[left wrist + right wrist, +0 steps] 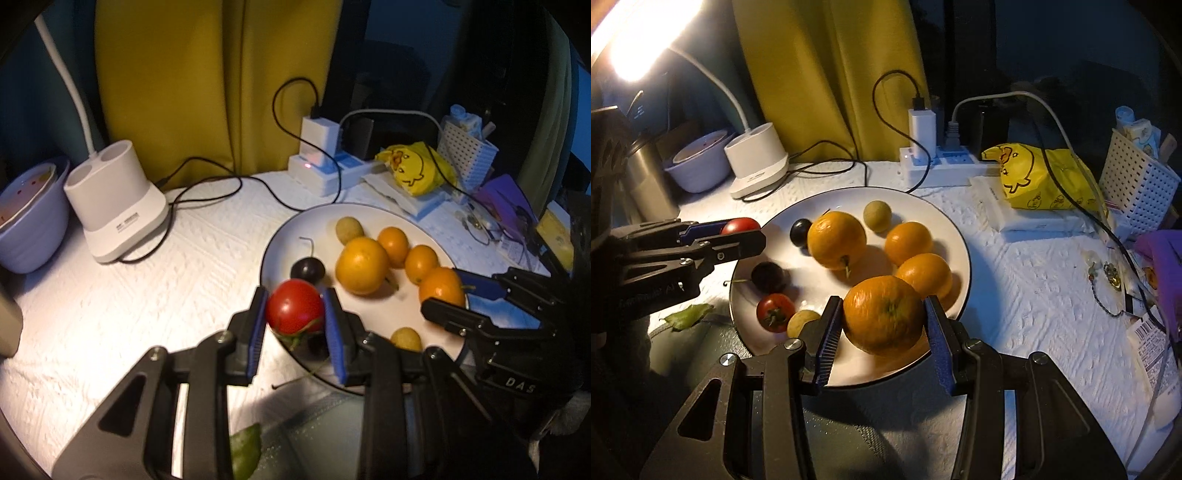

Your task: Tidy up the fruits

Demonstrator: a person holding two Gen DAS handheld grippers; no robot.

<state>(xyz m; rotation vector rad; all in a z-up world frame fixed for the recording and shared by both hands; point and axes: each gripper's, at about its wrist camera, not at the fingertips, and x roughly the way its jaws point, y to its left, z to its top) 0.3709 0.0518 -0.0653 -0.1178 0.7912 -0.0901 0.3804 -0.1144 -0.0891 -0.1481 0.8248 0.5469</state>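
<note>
On the lamplit white cloth [1015, 295], my left gripper [295, 314] clamps a tomato [294, 311], right gripper [882, 317] an orange [882, 315] over the plate [960, 236]; either could slip and roll off

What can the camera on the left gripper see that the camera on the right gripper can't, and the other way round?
Only the left wrist view shows the lamp base's cup holes from above.

Only the right wrist view shows the glowing lamp head, a metal cup and a second small tomato lying on the plate.

Both show the white plate, the left gripper holding a red tomato, the right gripper holding an orange, and the yellow duck bag.
</note>
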